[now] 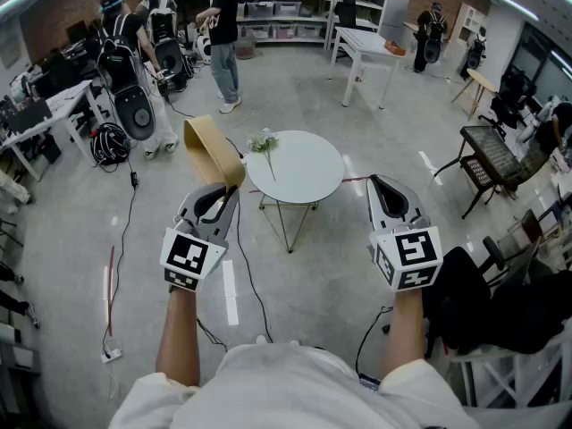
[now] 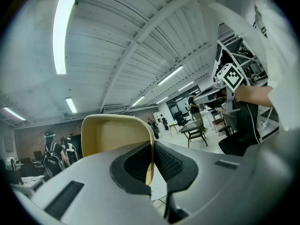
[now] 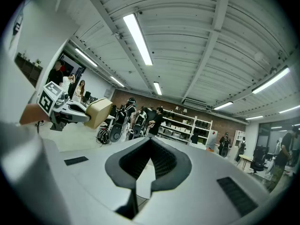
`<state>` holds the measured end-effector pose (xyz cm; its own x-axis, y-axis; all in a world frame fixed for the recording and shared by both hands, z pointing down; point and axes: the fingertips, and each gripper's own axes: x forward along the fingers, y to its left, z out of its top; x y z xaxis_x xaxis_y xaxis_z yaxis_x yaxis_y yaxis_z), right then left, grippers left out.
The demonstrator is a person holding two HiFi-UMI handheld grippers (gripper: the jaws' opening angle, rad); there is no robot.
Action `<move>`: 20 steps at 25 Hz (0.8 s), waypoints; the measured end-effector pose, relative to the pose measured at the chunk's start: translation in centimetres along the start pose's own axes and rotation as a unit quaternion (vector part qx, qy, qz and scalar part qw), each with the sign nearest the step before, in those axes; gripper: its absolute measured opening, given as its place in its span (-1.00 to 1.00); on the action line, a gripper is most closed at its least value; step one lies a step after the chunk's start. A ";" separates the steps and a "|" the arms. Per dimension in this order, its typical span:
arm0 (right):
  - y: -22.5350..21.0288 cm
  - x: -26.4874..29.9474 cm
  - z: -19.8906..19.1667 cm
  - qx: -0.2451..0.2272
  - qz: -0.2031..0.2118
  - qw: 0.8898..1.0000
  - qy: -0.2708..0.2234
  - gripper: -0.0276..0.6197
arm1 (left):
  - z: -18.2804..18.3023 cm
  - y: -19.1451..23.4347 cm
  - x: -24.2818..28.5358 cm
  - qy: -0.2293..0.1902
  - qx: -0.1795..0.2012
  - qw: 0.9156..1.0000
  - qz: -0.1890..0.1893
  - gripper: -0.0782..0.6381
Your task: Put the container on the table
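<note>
Ahead of the person, the open grey floor (image 1: 89, 231) leaves plenty of room around the round white surface (image 1: 308, 172), which stands on thin wire legs with nothing crowding it. Cables (image 1: 241, 266) trail over the floor below its left side, and a dark chair (image 1: 487, 150) sits well off to the right.

Most of the surface is bare. The middle and the whole near and right edge are free to take something.

The container (image 1: 210, 150) is a tan, thin-walled tub with rounded corners. It is held up in the air just off the left edge of the surface, not yet over it. It looks light and fairly stiff, probably plastic, with smooth sides that could slip or swing. The left gripper (image 1: 228, 190) has it by one wall only, with one jaw inside and one outside. The jaws are closed narrow on that wall, so the tub hangs out in front of the pinch. Such a hold is likely enough for so light a thing, but it may pivot if jolted. A slow, level carry seems wise, with the base set down flat before letting go.

The right gripper (image 1: 380, 186) is level beside the near right edge, with its jaws together and nothing between them.

A small sprig of flowers (image 1: 264, 143) lies at the far left edge of the surface, close to the way in. Placing toward the middle would keep clear of both it and the rim
</note>
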<state>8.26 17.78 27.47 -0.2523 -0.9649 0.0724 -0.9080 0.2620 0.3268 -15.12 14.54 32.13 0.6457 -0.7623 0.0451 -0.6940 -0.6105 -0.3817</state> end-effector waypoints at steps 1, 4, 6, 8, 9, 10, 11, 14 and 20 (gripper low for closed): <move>-0.2 0.2 -0.2 0.000 0.003 1.000 -0.002 -0.88 | -0.1 -0.2 0.3 0.003 -0.001 1.000 0.001 -0.70; -0.8 0.9 -0.9 0.011 0.019 1.000 -0.007 -0.87 | -0.5 -0.8 1.3 0.011 -0.004 1.000 0.004 -0.70; -1.3 1.5 -1.7 0.034 0.035 0.999 -0.007 -0.87 | -0.7 -1.2 2.1 0.016 -0.005 1.000 0.004 -0.70; -2.3 2.4 -2.5 0.057 0.048 0.997 -0.009 -0.87 | -1.0 -1.6 3.4 0.022 -0.006 1.000 0.004 -0.70; -2.8 2.8 -2.9 0.065 0.051 0.997 -0.012 -0.87 | -1.2 -1.8 4.1 0.026 -0.007 1.000 0.003 -0.70; -3.3 3.2 -3.2 0.071 0.054 0.996 -0.014 -0.87 | -1.4 -1.9 4.7 0.029 -0.006 1.000 0.003 -0.70; -3.8 3.6 -3.5 0.074 0.056 0.996 -0.016 -0.87 | -1.7 -1.9 5.3 0.032 -0.005 0.999 0.004 -0.70; -5.2 5.6 -4.4 0.072 0.053 0.996 -0.015 -0.87 | -2.6 -1.1 7.4 0.036 -0.008 0.999 0.010 -0.70; -7.8 13.7 -6.2 0.052 0.038 0.998 -0.004 -0.87 | -5.4 3.1 14.2 0.042 -0.009 0.999 0.015 -0.70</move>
<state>14.00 2.42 31.72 -0.3244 -0.9420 0.0860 -0.9159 0.3356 0.2204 -9.86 0.68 36.58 0.5960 -0.7953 0.1110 -0.7190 -0.5901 -0.3671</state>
